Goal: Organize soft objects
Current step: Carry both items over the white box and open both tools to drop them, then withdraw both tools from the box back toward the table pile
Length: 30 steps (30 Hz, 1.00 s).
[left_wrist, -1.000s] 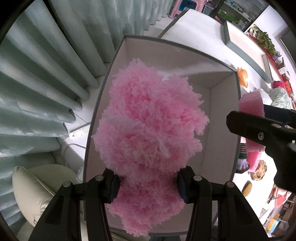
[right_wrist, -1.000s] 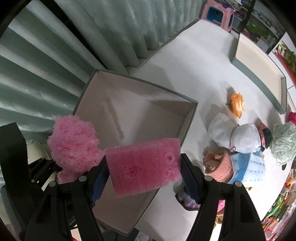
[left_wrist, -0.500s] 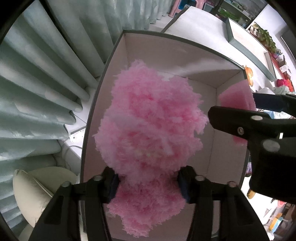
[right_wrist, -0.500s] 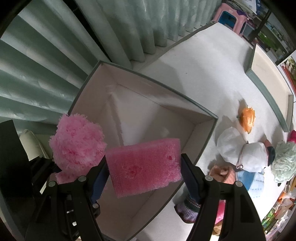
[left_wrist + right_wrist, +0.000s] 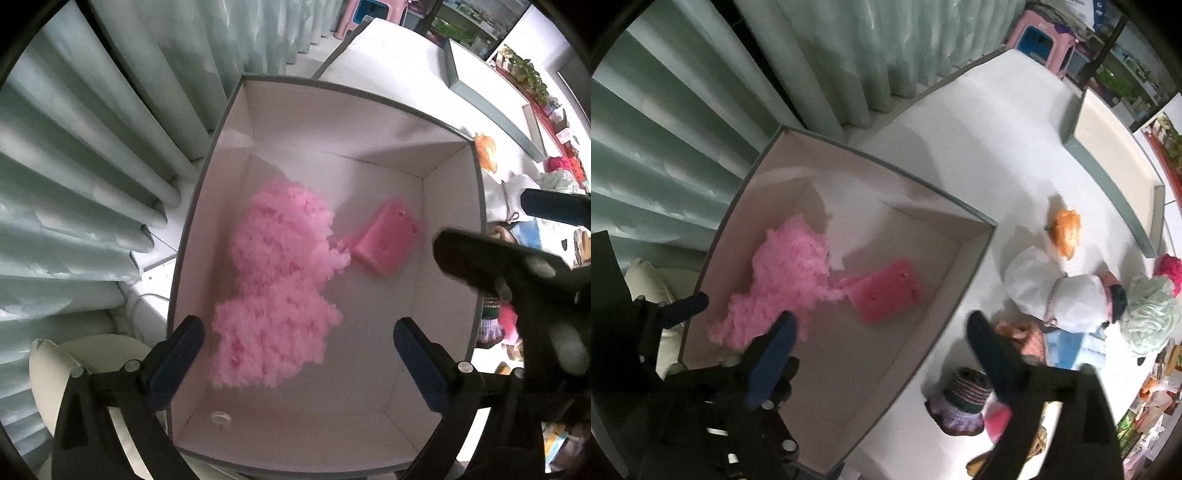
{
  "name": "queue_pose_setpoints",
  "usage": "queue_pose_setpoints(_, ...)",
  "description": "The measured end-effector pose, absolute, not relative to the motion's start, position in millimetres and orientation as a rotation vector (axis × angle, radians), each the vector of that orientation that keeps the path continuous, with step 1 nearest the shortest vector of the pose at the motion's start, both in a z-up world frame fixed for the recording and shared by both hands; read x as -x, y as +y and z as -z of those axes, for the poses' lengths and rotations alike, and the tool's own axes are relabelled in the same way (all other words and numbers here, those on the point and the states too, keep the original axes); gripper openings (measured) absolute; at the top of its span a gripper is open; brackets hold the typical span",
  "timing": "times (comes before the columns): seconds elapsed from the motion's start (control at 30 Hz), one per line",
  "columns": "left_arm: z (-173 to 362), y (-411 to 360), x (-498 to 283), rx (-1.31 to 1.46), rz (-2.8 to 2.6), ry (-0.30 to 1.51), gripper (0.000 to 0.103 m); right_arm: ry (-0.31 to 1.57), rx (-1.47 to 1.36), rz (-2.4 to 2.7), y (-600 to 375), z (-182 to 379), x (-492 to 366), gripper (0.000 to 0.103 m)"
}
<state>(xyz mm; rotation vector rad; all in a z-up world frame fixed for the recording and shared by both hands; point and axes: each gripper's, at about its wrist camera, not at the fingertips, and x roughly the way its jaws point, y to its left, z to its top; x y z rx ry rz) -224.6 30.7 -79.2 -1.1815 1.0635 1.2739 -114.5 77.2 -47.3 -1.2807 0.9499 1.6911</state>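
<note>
Fluffy pink plush [image 5: 280, 291], pink sponge [image 5: 386, 240], white box [image 5: 448, 206] grey-rimmed, orange toy [image 5: 1067, 230]

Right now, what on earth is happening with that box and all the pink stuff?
A person holds a two-finger gripper in each hand and is sorting soft things into a grey-edged box. Both the left gripper and the right gripper have just been opening, with nothing between their jaws. A fluffy pink plush and a pink sponge lie on the box floor, side by side. More soft items, among them an orange toy and a knitted hat, wait on the white table.
</note>
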Motion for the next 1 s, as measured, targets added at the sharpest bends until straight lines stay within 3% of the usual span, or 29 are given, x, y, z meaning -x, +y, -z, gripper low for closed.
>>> queue_pose_setpoints(1.0, 51, 12, 224, 1.120, -1.222, 1.143, 0.103, 1.031, 1.102, -1.691, 24, 23, 87, 0.103)
